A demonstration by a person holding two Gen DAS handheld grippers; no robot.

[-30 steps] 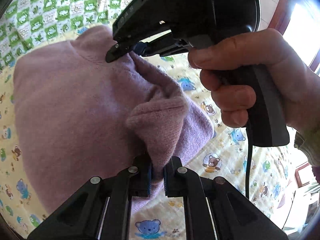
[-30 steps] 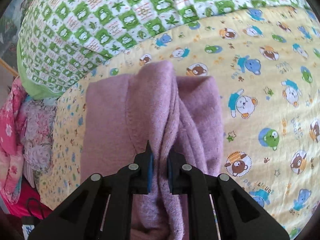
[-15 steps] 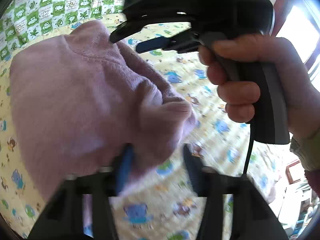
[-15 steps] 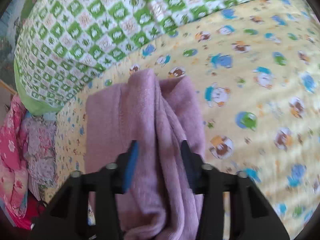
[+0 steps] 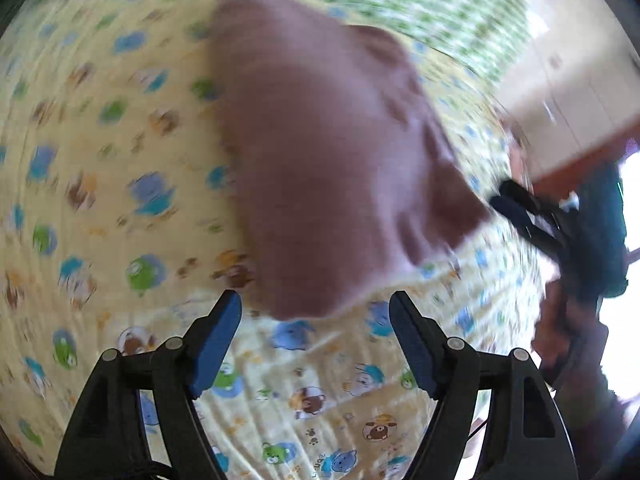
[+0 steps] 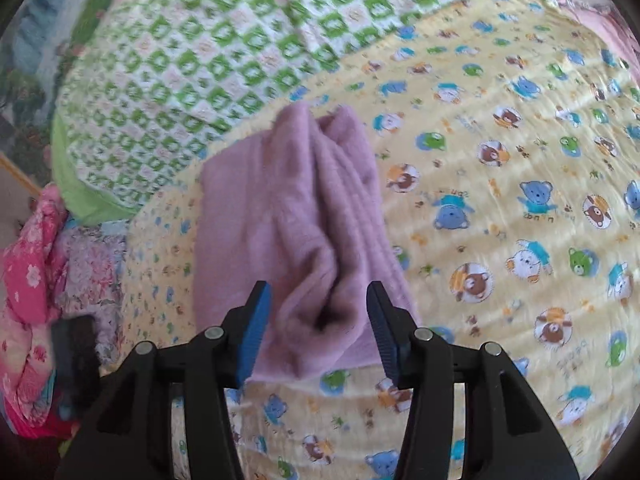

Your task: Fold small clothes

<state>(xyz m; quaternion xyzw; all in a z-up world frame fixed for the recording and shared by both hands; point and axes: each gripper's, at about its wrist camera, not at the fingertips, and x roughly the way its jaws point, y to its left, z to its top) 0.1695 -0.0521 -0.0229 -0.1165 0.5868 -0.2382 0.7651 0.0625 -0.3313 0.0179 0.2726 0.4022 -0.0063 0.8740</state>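
The folded mauve knit garment [image 6: 296, 236] is lying on the bed, on a yellow bear-print sheet [image 6: 500, 184], its near end bunching in soft ridges. A green-checked quilt [image 6: 208, 60] is sitting just behind it; pink floral bedding [image 6: 32, 264] is piling up at the bed's edge. Right tongs [image 6: 318, 320] and left tongs [image 5: 316, 340] are both standing spread, gripping nothing. The left view is blurring.

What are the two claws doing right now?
Left claw: open, holding nothing.
Right claw: open, holding nothing; the sweater lies loose between its fingers.
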